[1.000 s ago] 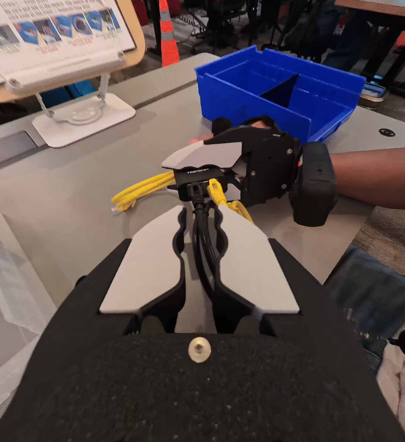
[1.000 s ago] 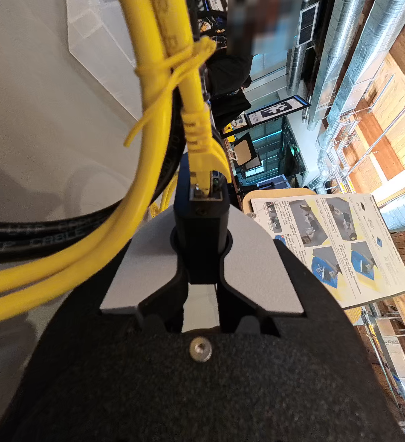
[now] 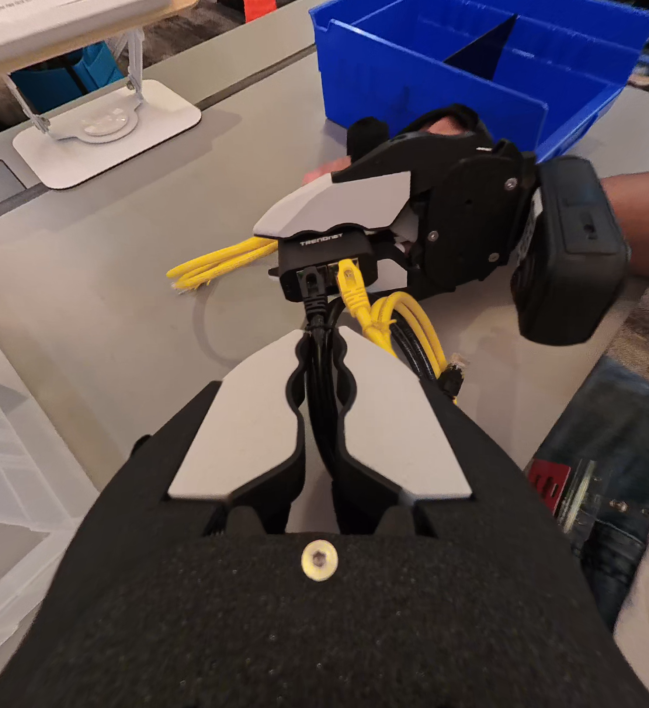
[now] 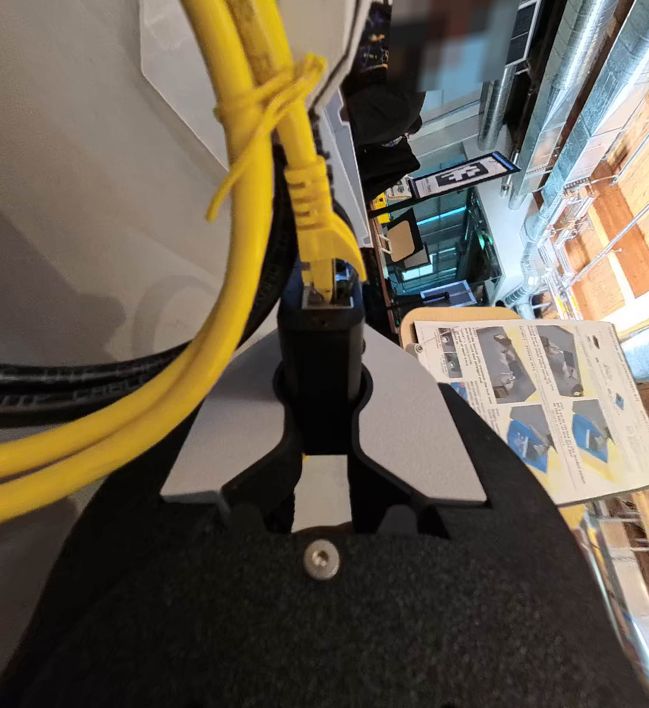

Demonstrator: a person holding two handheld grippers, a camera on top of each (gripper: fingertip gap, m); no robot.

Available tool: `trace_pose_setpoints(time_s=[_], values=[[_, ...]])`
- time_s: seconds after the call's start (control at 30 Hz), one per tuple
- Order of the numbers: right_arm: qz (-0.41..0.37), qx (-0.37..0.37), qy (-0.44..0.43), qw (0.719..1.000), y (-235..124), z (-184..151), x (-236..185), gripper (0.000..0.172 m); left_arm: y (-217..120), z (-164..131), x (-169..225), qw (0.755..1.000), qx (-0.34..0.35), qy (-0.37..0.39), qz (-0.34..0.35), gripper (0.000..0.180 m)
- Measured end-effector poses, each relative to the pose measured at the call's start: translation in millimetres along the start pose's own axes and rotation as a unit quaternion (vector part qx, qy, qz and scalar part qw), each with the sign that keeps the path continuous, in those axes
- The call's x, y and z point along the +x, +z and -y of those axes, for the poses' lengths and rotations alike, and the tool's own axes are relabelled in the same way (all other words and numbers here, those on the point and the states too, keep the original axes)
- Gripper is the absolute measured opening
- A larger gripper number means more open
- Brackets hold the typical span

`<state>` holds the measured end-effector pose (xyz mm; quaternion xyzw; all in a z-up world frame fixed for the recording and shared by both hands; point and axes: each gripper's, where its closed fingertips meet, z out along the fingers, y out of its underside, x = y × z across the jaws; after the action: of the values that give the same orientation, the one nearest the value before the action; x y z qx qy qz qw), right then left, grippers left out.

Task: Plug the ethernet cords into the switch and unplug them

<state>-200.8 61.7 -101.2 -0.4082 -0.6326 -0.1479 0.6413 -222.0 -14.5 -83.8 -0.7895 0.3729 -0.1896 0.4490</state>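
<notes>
My right gripper (image 4: pixel 321 344) is shut on the black switch (image 4: pixel 321 364) and holds it over the table; it also shows in the left wrist view (image 3: pixel 284 253), clamping the switch (image 3: pixel 326 249) from above and below. A yellow plug (image 3: pixel 351 283) and a black plug (image 3: pixel 312 285) sit in the switch's ports. My left gripper (image 3: pixel 321 333) is shut on the black ethernet cord (image 3: pixel 321 367) just behind its plug. The yellow plug (image 4: pixel 315 237) and its looped cord (image 4: pixel 200 383) hang in front of the right wrist camera.
A blue bin (image 3: pixel 468 76) stands behind the switch. A white stand (image 3: pixel 104 130) holding a sheet is at the back left, and a clear plastic box (image 3: pixel 9 498) at the left. A yellow cord end (image 3: pixel 215 264) lies on the grey table (image 3: pixel 123 287). My right fingertips sit around 8 centimeters from my left ones.
My left fingers have closed onto the black cord, which ran loosely between them before. My right gripper still holds the switch, with both plugs still in their ports.
</notes>
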Motion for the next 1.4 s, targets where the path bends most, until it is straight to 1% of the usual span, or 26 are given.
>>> trace_pose_setpoints(time_s=[0.1,0.13,0.17,0.23,0.3,0.37,0.4,0.47,0.53,0.63,0.73,0.83,0.93,1.0,1.07,1.13,1.2,1.3,1.4], values=[[0.000,0.012,0.003,1.000,-1.5,0.0,1.6,0.024,-11.0,0.7,1.4,0.999,0.034,-0.028,-0.011,0.012],[0.000,0.011,0.002,1.000,-1.5,-0.7,1.7,0.024,-17.4,-1.1,1.1,0.998,0.050,-0.039,-0.013,0.016],[0.000,0.004,-0.004,1.000,-0.6,-3.4,1.3,0.025,-24.2,-5.5,0.0,0.997,0.063,-0.050,-0.014,0.024],[0.004,-0.001,0.003,1.000,1.2,-8.2,1.2,0.025,-36.5,-20.6,-5.2,0.993,0.088,-0.073,-0.008,0.053],[0.003,-0.006,0.008,1.000,2.1,-11.5,2.8,0.025,-51.2,-31.2,-10.3,0.982,0.146,-0.117,-0.013,0.060],[0.001,-0.010,0.004,1.000,2.7,-12.5,3.0,0.025,-64.8,-34.4,-18.0,0.964,0.199,-0.173,-0.027,0.068],[0.001,-0.013,0.000,1.000,2.9,-12.2,3.4,0.025,-70.2,-33.7,-22.3,0.957,0.212,-0.194,-0.034,0.069],[-0.007,-0.025,-0.024,0.999,2.5,-10.1,9.9,0.025,-77.6,-31.4,-29.7,0.948,0.235,-0.211,-0.042,0.067],[-0.022,-0.053,-0.064,0.996,-0.1,-10.0,26.3,0.025,-75.2,-36.8,-32.9,0.946,0.229,-0.223,-0.050,0.063],[-0.040,-0.103,-0.090,0.990,-14.2,-16.0,71.3,0.025,-66.9,-44.2,-28.0,0.945,0.202,-0.245,-0.077,0.062],[-0.043,-0.160,-0.087,0.982,-40.1,-31.0,135.0,0.025,-61.2,-48.4,-21.3,0.947,0.184,-0.245,-0.092,0.059],[0.009,-0.260,-0.051,0.964,-78.6,-66.4,194.9,0.025,-58.6,-50.6,-18.0,0.950,0.173,-0.242,-0.097,0.058],[0.051,-0.374,-0.025,0.926,-126.2,-120.3,248.3,0.025,-55.9,-54.2,-15.3,0.951,0.160,-0.244,-0.104,0.057],[0.119,-0.438,0.009,0.891,-157.4,-160.7,260.7,0.025,-55.0,-54.8,-13.5,0.949,0.157,-0.249,-0.110,0.057],[0.213,-0.490,0.055,0.844,-189.5,-199.6,257.5,0.025,-53.0,-56.0,-10.3,0.949,0.150,-0.252,-0.119,0.057],[0.293,-0.496,0.115,0.809,-207.9,-228.0,248.1,0.026,-50.4,-56.2,-6.9,0.949,0.144,-0.250,-0.124,0.057],[0.335,-0.490,0.183,0.784,-211.3,-254.7,239.2,0.025,-47.3,-56.1,-3.5,0.952,0.138,-0.243,-0.124,0.057],[0.336,-0.488,0.232,0.771,-200.4,-298.5,232.2,0.025,-42.5,-58.1,1.1,0.960,0.123,-0.224,-0.119,0.057],[0.342,-0.457,0.293,0.767,-182.3,-321.4,217.9,0.025,-39.3,-62.4,2.0,0.968,0.106,-0.202,-0.102,0.056]])
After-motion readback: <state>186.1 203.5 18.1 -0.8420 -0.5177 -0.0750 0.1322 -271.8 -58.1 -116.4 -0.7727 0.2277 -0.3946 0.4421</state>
